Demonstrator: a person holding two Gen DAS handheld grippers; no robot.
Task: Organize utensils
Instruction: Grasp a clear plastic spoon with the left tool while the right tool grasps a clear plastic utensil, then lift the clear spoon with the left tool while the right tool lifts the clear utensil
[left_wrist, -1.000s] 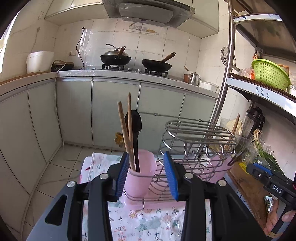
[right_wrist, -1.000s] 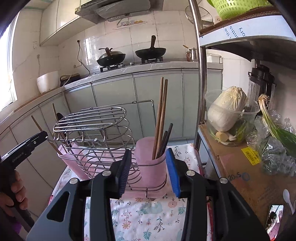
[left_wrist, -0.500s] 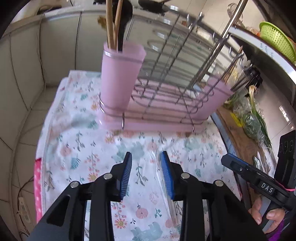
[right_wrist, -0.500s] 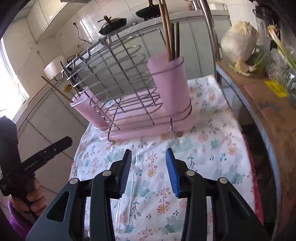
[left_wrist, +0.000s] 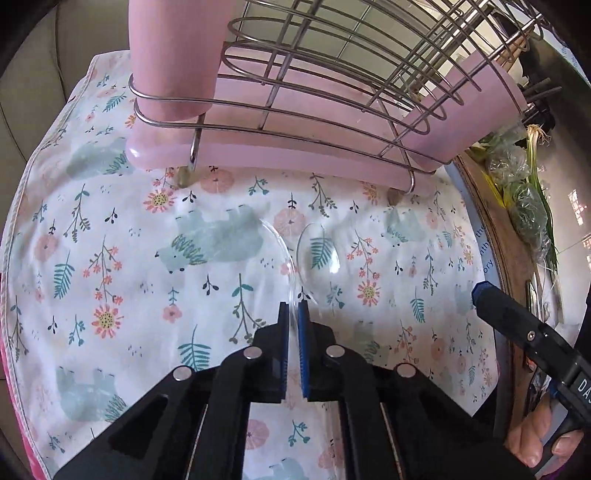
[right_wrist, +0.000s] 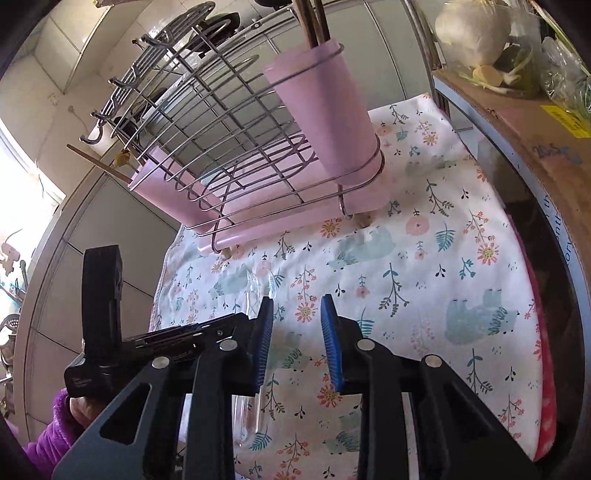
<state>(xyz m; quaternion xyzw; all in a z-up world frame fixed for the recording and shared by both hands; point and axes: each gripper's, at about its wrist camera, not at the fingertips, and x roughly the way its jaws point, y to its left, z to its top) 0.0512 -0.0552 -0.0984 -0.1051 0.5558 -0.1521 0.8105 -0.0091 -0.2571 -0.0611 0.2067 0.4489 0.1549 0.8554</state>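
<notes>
We pinch our left gripper (left_wrist: 293, 314) on a clear spoon (left_wrist: 282, 254) lying before the rack (left_wrist: 314, 110), to lift it; our right gripper (right_wrist: 295, 332), narrowing, holds nothing.

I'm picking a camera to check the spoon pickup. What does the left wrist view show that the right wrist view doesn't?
Left wrist only: the left gripper, jaws just closed, pinching a clear plastic spoon, with a second clear spoon beside it.

Right wrist only: the right gripper, jaws closing with only cloth between them, and chopsticks in the pink cup.

Both: wire rack on the floral cloth.
</notes>
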